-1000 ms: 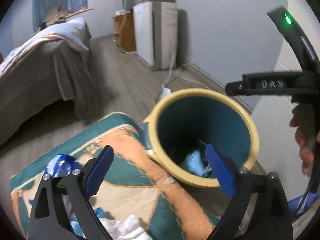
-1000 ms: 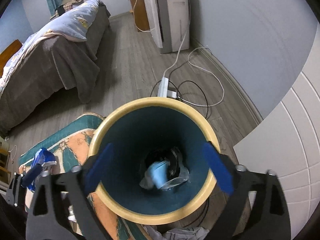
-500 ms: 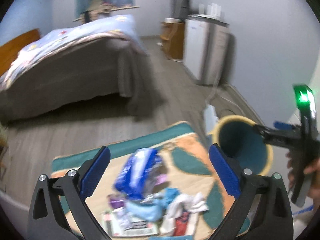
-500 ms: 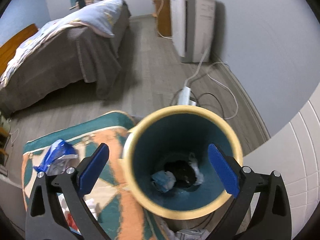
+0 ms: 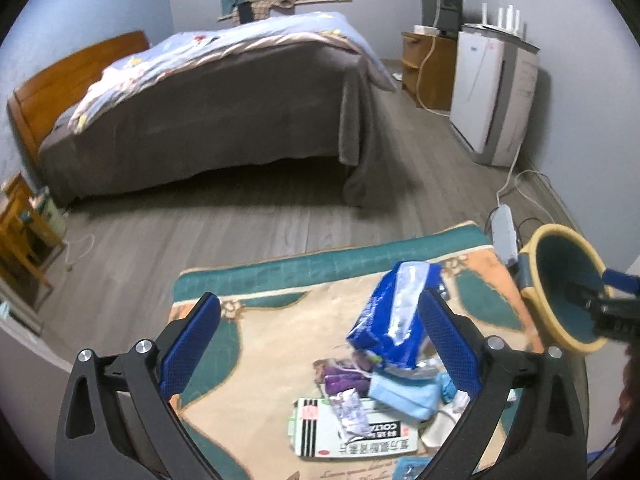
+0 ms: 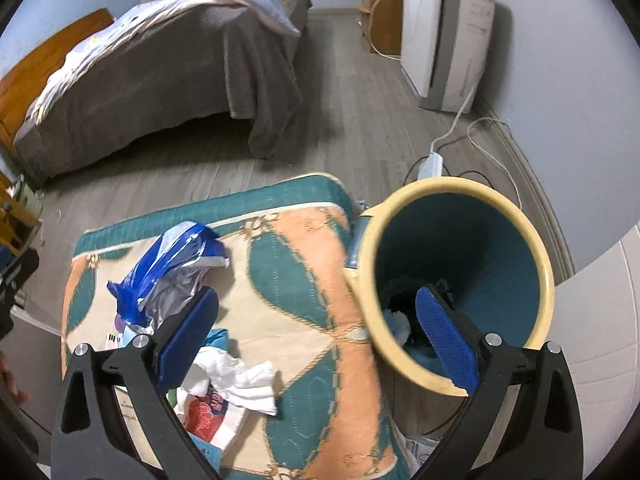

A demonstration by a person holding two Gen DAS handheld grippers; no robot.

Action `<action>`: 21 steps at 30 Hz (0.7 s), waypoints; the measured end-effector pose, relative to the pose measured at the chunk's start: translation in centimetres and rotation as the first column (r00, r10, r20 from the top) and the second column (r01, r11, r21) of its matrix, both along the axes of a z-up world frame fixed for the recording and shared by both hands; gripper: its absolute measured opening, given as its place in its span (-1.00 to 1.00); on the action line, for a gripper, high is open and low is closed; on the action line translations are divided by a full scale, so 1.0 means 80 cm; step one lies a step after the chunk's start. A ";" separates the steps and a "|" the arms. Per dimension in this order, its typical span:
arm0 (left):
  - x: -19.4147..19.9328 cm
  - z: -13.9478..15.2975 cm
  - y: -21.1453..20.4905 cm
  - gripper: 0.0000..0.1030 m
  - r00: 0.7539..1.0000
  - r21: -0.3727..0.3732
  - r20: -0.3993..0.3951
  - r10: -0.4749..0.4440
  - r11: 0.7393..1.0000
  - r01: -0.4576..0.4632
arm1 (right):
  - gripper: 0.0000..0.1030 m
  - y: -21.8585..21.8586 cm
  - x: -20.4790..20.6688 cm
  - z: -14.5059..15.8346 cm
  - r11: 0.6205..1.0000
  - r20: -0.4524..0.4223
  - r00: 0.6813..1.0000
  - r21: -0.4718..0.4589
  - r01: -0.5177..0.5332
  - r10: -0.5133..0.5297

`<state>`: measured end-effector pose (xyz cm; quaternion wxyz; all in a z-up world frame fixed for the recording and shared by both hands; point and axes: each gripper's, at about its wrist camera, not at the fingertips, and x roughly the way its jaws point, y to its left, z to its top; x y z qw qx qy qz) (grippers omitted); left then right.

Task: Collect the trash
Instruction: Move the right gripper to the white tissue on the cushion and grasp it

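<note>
A pile of trash lies on a teal and orange rug [image 5: 280, 344]: a blue plastic bag [image 5: 394, 312], a blue face mask [image 5: 404, 394], a purple wrapper [image 5: 344, 378] and a flat white carton [image 5: 352, 436]. My left gripper [image 5: 320, 348] is open and empty above the rug, left of the pile. The yellow-rimmed teal bin [image 6: 460, 280] stands at the rug's right edge with trash inside. My right gripper [image 6: 320, 336] is open and empty, its right finger over the bin's near rim. The right wrist view also shows the blue bag [image 6: 172, 264] and white tissue [image 6: 240, 376].
A bed [image 5: 208, 112] with a grey cover stands beyond the rug. A white appliance [image 5: 492, 92] and a wooden cabinet [image 5: 428, 68] line the right wall. A power strip [image 5: 504, 232] and cables lie on the floor by the bin. A small wooden stand [image 5: 20, 232] is at far left.
My left gripper has swung left from over the bin to above the rug, bringing the trash pile into view. My right gripper has pulled back and left from over the bin mouth.
</note>
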<state>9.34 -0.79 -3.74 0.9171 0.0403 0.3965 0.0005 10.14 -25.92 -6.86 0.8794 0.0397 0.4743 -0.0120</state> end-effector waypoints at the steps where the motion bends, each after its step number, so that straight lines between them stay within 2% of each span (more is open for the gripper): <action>1: 0.000 -0.002 0.007 0.90 1.000 -0.014 -0.004 0.002 1.000 -0.002 | 0.89 0.011 -0.001 -0.001 1.000 0.013 1.000 -0.019 -0.015 0.015; 3: -0.003 -0.004 0.021 0.90 1.000 -0.024 -0.008 0.015 1.000 -0.015 | 0.89 0.028 -0.004 -0.003 0.996 0.029 0.998 -0.065 -0.053 0.055; 5: -0.003 -0.004 0.030 0.90 1.000 -0.022 0.008 0.020 1.000 -0.020 | 0.89 0.041 -0.006 -0.010 0.992 0.009 0.996 -0.095 -0.085 0.086; 8: -0.007 -0.004 0.039 0.90 0.999 0.001 0.039 0.028 1.000 -0.028 | 0.89 0.053 -0.007 -0.028 0.993 -0.058 0.993 -0.052 -0.105 0.102; 10: -0.007 -0.010 0.040 0.90 1.000 -0.016 0.007 -0.006 1.000 0.006 | 0.89 0.060 -0.007 -0.039 0.993 -0.100 0.989 -0.024 -0.115 0.112; 12: -0.007 -0.017 0.038 0.90 0.999 -0.001 -0.018 -0.036 0.999 0.036 | 0.89 0.073 -0.008 -0.049 0.989 -0.132 0.981 -0.029 -0.145 0.140; 16: -0.008 -0.024 0.035 0.90 0.995 0.010 -0.042 -0.087 0.996 0.088 | 0.89 0.101 -0.013 -0.062 0.976 -0.145 0.970 -0.072 -0.205 0.193; 19: -0.010 -0.025 0.038 0.90 0.996 0.018 -0.038 -0.080 0.997 0.081 | 0.89 0.108 -0.013 -0.069 0.973 -0.159 0.961 -0.023 -0.231 0.225; 21: -0.011 -0.026 0.040 0.90 0.994 -0.013 -0.041 -0.100 0.995 0.099 | 0.89 0.110 -0.014 -0.074 0.974 -0.163 0.961 -0.010 -0.227 0.223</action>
